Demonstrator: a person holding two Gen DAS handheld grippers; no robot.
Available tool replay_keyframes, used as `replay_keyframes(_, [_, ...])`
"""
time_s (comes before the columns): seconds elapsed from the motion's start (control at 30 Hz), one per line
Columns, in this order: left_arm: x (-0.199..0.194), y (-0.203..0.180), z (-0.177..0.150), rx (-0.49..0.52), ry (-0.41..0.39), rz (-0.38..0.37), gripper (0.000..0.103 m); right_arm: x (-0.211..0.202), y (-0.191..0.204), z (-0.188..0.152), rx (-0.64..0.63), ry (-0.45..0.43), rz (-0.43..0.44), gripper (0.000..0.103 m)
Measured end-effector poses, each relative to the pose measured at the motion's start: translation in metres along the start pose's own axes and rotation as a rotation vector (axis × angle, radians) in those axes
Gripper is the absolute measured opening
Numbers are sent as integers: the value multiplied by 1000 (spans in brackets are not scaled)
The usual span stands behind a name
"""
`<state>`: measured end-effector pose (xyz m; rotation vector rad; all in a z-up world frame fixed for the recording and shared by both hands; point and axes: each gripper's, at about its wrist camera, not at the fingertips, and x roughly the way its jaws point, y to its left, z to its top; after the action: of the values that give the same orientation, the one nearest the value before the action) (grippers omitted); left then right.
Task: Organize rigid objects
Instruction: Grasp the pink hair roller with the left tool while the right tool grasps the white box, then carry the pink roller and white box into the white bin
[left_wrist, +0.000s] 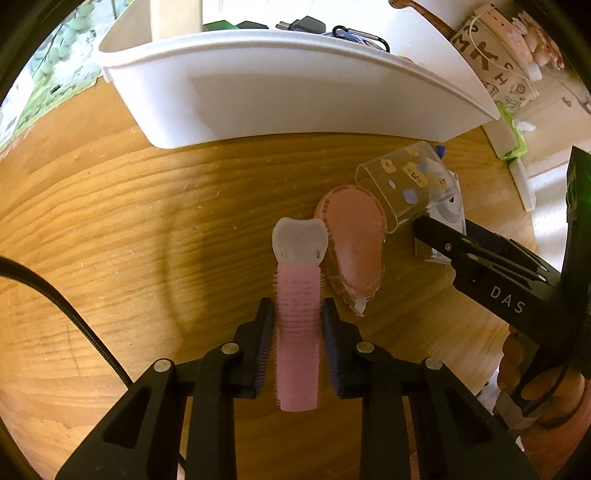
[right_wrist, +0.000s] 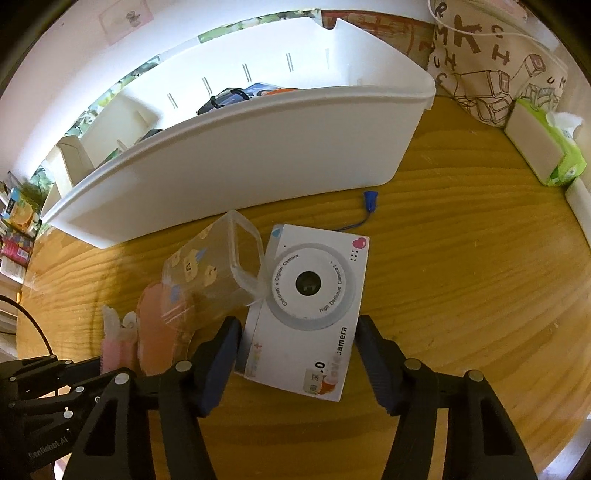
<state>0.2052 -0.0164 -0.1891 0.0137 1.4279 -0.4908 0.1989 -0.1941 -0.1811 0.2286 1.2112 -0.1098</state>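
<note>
My left gripper (left_wrist: 297, 306) is shut on a pink hair roller (left_wrist: 297, 280) with a white clip end, which lies on the wooden table (left_wrist: 129, 221). Beside it lie a flat salmon-pink oval brush (left_wrist: 354, 240) and a clear plastic case (left_wrist: 406, 181) with stickers. In the right wrist view my right gripper (right_wrist: 298, 325) straddles a white toy camera (right_wrist: 306, 288) that lies lens-up, with its pads against the camera's two long sides. The clear case (right_wrist: 210, 273) leans on the camera's left corner. A white bin (right_wrist: 240, 158) stands just behind.
The white bin (left_wrist: 295, 99) holds several small dark items. A blue strap end (right_wrist: 369, 201) lies by the camera. A printed tote bag (right_wrist: 491, 66) and a green tissue pack (right_wrist: 546, 147) sit at the table's right edge. A black cable (left_wrist: 74, 314) crosses at left.
</note>
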Motion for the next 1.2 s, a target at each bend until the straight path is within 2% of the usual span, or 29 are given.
replay_keyframes(0.4, [-6, 10, -16, -100, -4, -21, 25, -4, -12, -12, -26, 41, 0, 63])
replay_keyframes(0.73, [-11, 5, -45, -179, -16, -25, 25, -22, -33, -37, -12, 52, 35, 63])
replay_keyframes(1.2, [-31, 7, -92, -297, -89, -3, 25, -49, -66, -73, -24, 43, 62, 62])
